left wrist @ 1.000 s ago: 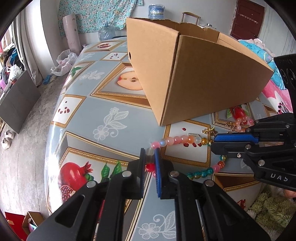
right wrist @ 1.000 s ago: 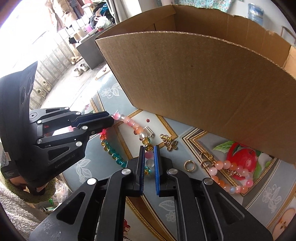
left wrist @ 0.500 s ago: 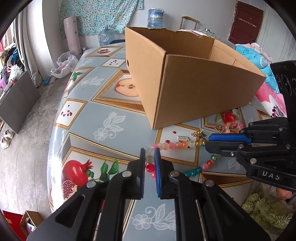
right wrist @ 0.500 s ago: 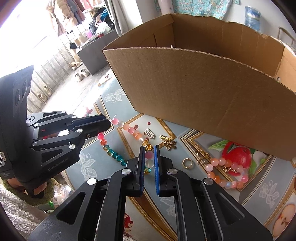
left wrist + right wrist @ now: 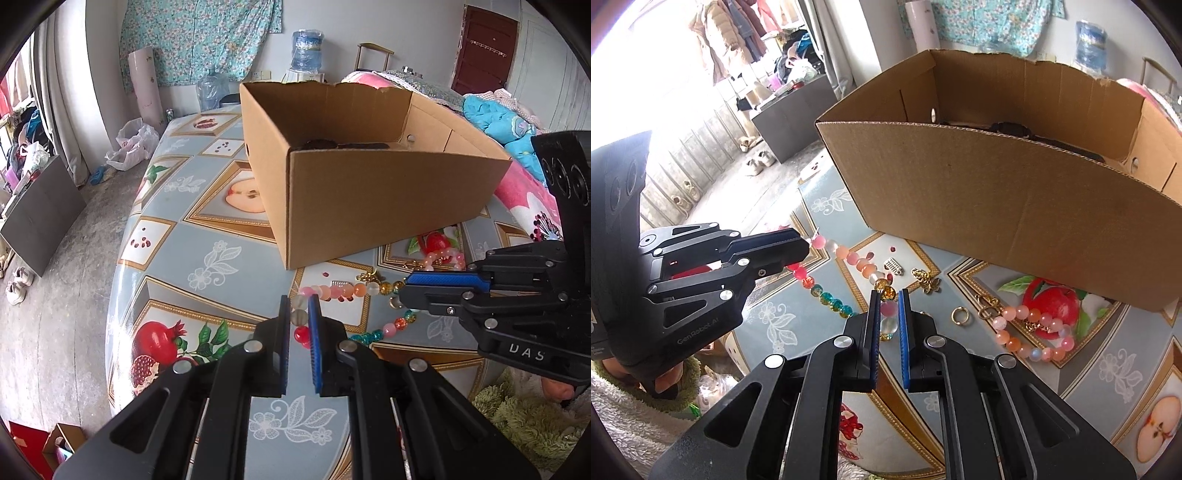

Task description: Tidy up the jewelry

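Note:
A strand of pink, orange, red and teal beads hangs stretched between my two grippers above the fruit-patterned table. My left gripper is shut on one part of the strand, with a clear and a red bead between its blue pads. My right gripper is shut on another part, gripping a pink and a clear bead. In the right wrist view the bead strand runs up-left to the left gripper. A second, pink bracelet lies on the table by the open cardboard box.
A gold ring, a gold butterfly charm and a silver charm lie loose before the box. Something dark lies inside the cardboard box. The table edge drops to the floor at left.
Both grippers have risen and drawn back from the box with the strand still held between them. The box's inside has come into sight.

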### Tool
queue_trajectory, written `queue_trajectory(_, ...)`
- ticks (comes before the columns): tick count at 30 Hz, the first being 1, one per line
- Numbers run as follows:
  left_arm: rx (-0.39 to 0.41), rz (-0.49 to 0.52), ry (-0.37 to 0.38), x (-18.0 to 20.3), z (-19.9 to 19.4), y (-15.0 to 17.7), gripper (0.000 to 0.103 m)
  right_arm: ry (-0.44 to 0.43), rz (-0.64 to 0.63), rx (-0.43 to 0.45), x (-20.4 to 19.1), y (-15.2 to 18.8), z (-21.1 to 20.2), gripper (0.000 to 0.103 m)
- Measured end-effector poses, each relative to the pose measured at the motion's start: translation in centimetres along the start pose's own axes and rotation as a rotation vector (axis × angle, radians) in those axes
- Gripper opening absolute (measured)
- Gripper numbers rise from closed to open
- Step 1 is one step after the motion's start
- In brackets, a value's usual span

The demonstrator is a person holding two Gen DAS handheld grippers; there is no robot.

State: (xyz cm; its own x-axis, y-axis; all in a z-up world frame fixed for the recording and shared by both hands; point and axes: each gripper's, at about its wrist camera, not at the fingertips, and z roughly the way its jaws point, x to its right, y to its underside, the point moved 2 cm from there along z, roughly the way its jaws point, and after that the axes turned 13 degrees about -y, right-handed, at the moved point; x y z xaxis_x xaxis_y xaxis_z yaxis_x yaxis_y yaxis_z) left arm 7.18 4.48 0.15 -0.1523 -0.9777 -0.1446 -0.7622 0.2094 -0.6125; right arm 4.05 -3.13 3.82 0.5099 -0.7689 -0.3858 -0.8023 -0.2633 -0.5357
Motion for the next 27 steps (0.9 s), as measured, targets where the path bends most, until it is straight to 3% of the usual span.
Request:
queue_trajectory(16,0.116,0.032,-0.035,1.6,-4.8,-1.8,0.009,-0.004,-0.025,0.124,-0.2,0.7,-4.5,0.007)
queue_trajectory(27,0.285,0.086,-0.05,3.3,-9.6,-5.6,0.009,0.009,-0.082,0.274,-0.5,-1.1,-9.3,0.007)
